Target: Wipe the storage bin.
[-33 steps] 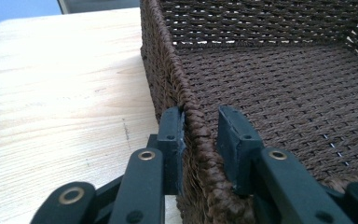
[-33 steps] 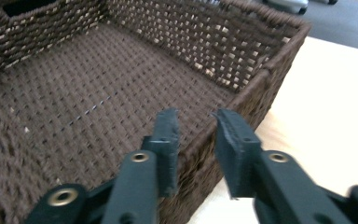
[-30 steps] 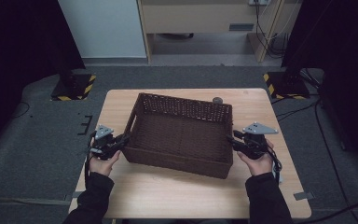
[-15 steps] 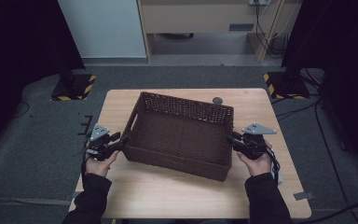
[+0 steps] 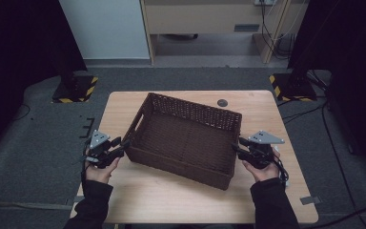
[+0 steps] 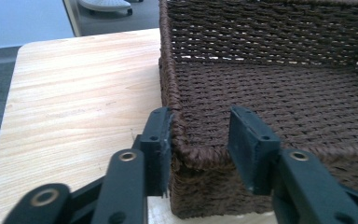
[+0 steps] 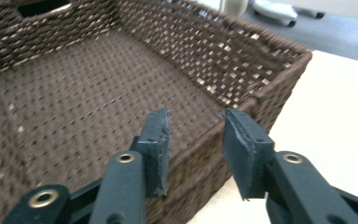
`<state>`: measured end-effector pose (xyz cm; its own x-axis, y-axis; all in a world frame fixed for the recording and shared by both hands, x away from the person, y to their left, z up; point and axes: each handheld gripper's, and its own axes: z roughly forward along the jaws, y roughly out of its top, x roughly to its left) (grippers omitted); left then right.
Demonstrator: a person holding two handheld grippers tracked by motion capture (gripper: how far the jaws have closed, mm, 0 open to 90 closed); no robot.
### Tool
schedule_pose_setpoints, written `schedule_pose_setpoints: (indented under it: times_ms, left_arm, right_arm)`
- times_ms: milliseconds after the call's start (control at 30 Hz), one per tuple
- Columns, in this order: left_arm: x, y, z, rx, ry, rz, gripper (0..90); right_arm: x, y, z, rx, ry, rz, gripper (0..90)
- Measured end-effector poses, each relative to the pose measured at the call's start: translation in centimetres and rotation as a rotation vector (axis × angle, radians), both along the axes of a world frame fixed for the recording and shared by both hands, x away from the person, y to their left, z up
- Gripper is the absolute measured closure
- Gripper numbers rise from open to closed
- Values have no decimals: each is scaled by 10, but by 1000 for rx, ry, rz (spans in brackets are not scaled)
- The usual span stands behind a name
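Object: woven brown basket [image 5: 186, 138], empty, rotated askew at the centre of the table [image 5: 267, 102].
Handling: judged light and fairly stiff; the weave gives good friction, but the walls may flex under a hard pinch.
Grip points: the rolled rim of the short end walls, or the handle cut-out [image 7: 44, 8].
Left claw [image 6: 198, 140]: jaws have just been closing, part open and straddling the near-left corner rim; outer pad touches, inner pad stands clear.
Right claw [image 7: 196, 149]: jaws have just been opening, straddling the right wall rim without clamping.

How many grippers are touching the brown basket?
2: the left gripper straddles the basket rim at its near-left corner, and the right gripper straddles the rim at its right end.
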<state>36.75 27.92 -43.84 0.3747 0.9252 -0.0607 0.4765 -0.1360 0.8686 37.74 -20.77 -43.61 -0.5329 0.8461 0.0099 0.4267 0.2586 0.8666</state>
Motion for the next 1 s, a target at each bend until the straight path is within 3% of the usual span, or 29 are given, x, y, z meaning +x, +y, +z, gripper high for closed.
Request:
schedule_pose_setpoints:
  times_ms: [67,167,233,400,467,533,600,833,1000]
  left_arm:
    - [3,1,0,0,11,2,632]
    - [8,3,-2,-3,17,11,738]
    - [12,4,-3,-23,27,3,735]
    - [17,-1,-4,28,23,6,738]
    - [18,-1,-4,32,21,6,741]
    - [18,0,-4,25,22,7,740]
    - [17,2,-2,24,21,15,739]
    - [3,6,10,-43,-5,-4,621]
    - [-2,-10,6,-30,4,-52,560]
  right_arm:
    - [3,-2,1,4,-15,-16,571]
    - [10,-5,1,14,-29,-39,553]
    - [16,-6,0,25,-24,-46,552]
    - [24,-8,-6,24,-12,-58,568]
    - [25,-8,-7,48,5,-45,607]
    - [23,-6,-7,47,10,-31,661]
    - [21,-3,-7,30,10,-27,656]
    - [9,-2,-6,38,31,-29,649]
    - [-1,2,-5,34,31,-19,636]
